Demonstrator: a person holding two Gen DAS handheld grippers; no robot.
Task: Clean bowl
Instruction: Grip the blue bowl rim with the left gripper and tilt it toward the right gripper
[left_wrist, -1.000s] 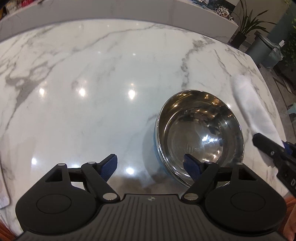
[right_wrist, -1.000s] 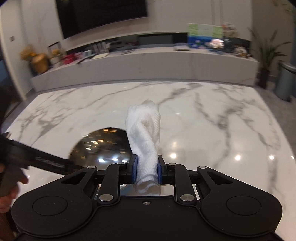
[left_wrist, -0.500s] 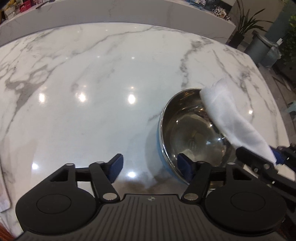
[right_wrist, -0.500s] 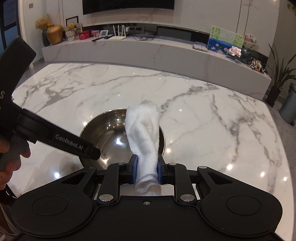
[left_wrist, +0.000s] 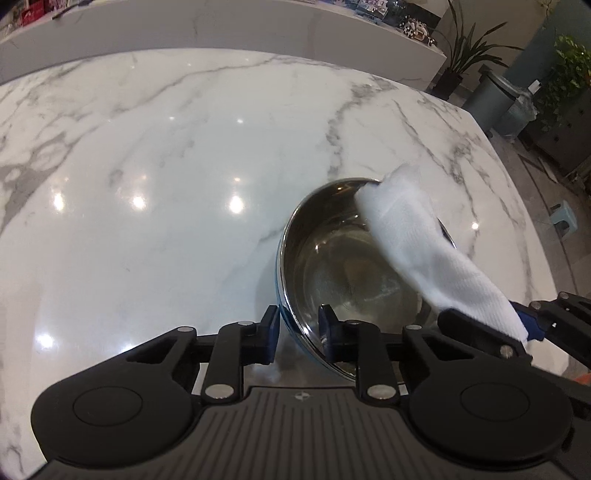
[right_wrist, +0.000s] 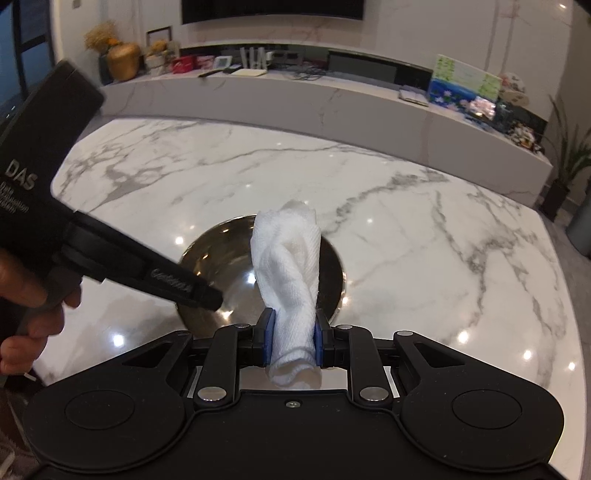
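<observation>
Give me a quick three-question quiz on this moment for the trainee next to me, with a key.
1. True or false: the right gripper is shut on the white cloth.
2. The left gripper has its fingers: A) both inside the bowl, B) either side of the bowl's near rim, C) away from the bowl.
3. Fill in: the steel bowl sits on a ____ tabletop.

Key: 1 true; 2 B, one finger outside and one inside, full clamping not clear; 3 marble.
</observation>
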